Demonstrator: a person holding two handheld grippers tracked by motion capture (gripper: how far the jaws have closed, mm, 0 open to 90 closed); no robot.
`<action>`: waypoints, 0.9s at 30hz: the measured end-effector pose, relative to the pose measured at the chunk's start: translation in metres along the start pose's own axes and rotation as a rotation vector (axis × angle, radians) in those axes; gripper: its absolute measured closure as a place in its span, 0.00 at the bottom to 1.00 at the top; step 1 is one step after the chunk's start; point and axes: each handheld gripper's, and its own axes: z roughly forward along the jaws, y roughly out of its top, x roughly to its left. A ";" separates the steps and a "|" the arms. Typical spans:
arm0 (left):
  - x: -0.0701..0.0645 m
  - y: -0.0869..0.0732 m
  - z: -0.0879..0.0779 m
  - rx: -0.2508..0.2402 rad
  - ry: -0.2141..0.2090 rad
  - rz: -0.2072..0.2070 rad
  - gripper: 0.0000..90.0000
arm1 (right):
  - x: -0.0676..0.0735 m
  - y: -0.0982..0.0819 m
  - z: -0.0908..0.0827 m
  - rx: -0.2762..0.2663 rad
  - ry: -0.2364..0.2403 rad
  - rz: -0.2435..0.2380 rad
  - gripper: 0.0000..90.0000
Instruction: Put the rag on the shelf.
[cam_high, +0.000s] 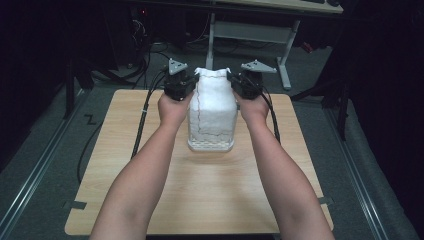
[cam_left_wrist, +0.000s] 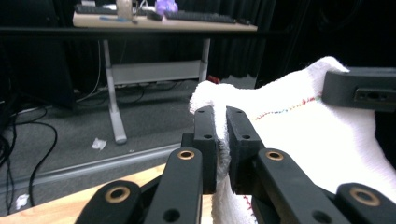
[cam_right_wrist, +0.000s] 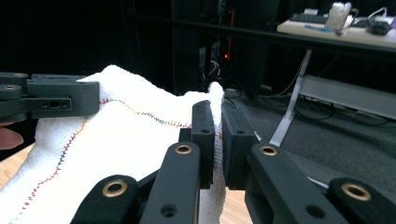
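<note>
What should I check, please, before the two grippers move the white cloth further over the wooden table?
1. Left gripper pinches the white cloth at a top corner: ok, jaws shut on the fabric.
2. Right gripper pinches the other top corner: ok, cloth squeezed between its jaws.
3. Top edge between the grippers is pulled straight: not ok, the coloured stitching sags between them.
4. Both corners are at about the same height: ok in the high view.
5. Lower edge of the cloth reaches the wooden table: ok, it rests there, folded.
6. How much fabric each jaw pair holds: cannot tell, the pads hide it.
</note>
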 end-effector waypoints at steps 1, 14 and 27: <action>0.000 0.000 0.000 0.000 0.000 0.000 0.93 | -0.001 -0.002 0.003 0.013 -0.002 -0.003 0.95; 0.006 -0.013 0.009 0.073 0.021 -0.021 0.75 | 0.001 -0.019 0.021 0.091 -0.009 -0.023 0.81; 0.001 -0.008 -0.004 0.058 0.004 -0.013 0.70 | 0.009 -0.013 0.009 0.087 -0.006 -0.061 0.76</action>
